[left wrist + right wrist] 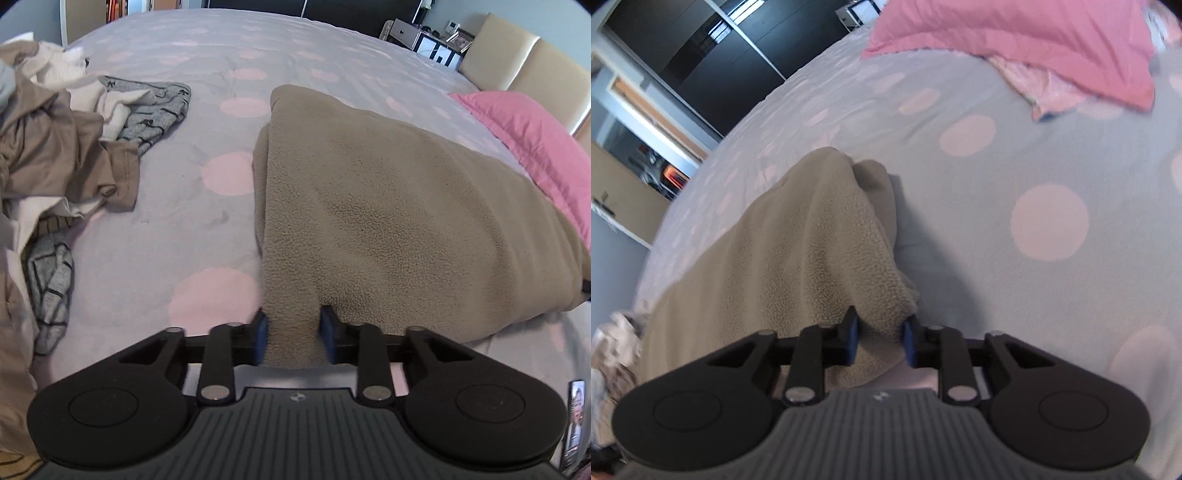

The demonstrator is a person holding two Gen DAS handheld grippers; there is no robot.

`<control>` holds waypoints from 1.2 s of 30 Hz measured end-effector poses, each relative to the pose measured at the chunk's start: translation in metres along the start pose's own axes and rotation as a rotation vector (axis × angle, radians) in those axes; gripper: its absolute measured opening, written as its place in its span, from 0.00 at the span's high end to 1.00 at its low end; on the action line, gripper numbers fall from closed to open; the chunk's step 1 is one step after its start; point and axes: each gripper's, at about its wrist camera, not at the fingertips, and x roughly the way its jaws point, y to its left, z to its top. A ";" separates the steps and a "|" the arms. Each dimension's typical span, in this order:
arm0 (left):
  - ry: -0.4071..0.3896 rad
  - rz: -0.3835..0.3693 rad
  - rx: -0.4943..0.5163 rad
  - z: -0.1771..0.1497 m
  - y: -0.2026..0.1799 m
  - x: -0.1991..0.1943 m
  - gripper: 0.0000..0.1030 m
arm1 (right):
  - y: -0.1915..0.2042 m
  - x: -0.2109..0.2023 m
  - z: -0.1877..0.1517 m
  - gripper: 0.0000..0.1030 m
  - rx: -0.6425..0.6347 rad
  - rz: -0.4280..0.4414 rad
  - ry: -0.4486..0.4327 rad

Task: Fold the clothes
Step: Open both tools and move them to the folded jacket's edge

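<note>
In the left wrist view, the left gripper [292,334] pinches the near edge of a tan fleece garment [388,206] spread on the dotted bedspread [207,258], a heap of unfolded clothes [55,147] off to its left. In the right wrist view, the right gripper [879,339] clamps another bunched edge of the fleece [812,236]. This looks like mid-fold; the next move likely calls for carrying both edges over together.

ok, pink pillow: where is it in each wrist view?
Left wrist: pink pillow at the right edge, behind the beige fleece.
Right wrist: pink pillow along the top, right of centre.
Shared landmark: the fleece, gripped in both views.
</note>
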 end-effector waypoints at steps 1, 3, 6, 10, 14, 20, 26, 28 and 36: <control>-0.007 0.005 0.011 0.001 -0.002 -0.003 0.85 | 0.009 -0.003 -0.001 0.80 -0.063 -0.031 -0.018; -0.013 0.014 0.028 0.003 -0.005 -0.010 0.87 | 0.034 -0.011 -0.007 0.81 -0.248 -0.114 -0.070; 0.005 0.031 0.043 0.005 -0.004 -0.010 0.87 | 0.058 -0.014 -0.015 0.82 -0.416 -0.212 -0.104; 0.034 0.051 0.054 0.004 0.002 0.005 0.87 | 0.039 0.009 -0.011 0.83 -0.365 -0.245 -0.039; 0.056 0.078 0.105 0.000 -0.004 0.015 0.87 | 0.034 0.036 -0.019 0.82 -0.473 -0.273 0.035; 0.099 0.054 0.065 0.002 0.006 0.009 0.73 | 0.027 0.034 -0.013 0.75 -0.420 -0.247 0.051; 0.068 0.004 0.073 0.019 0.011 -0.024 0.42 | 0.026 0.001 -0.001 0.56 -0.401 -0.225 -0.020; 0.043 -0.046 0.037 0.028 0.016 -0.032 0.40 | 0.023 -0.009 0.006 0.43 -0.374 -0.178 -0.032; 0.074 -0.169 -0.112 0.081 0.058 -0.007 0.38 | -0.001 -0.001 0.050 0.30 -0.163 0.063 0.114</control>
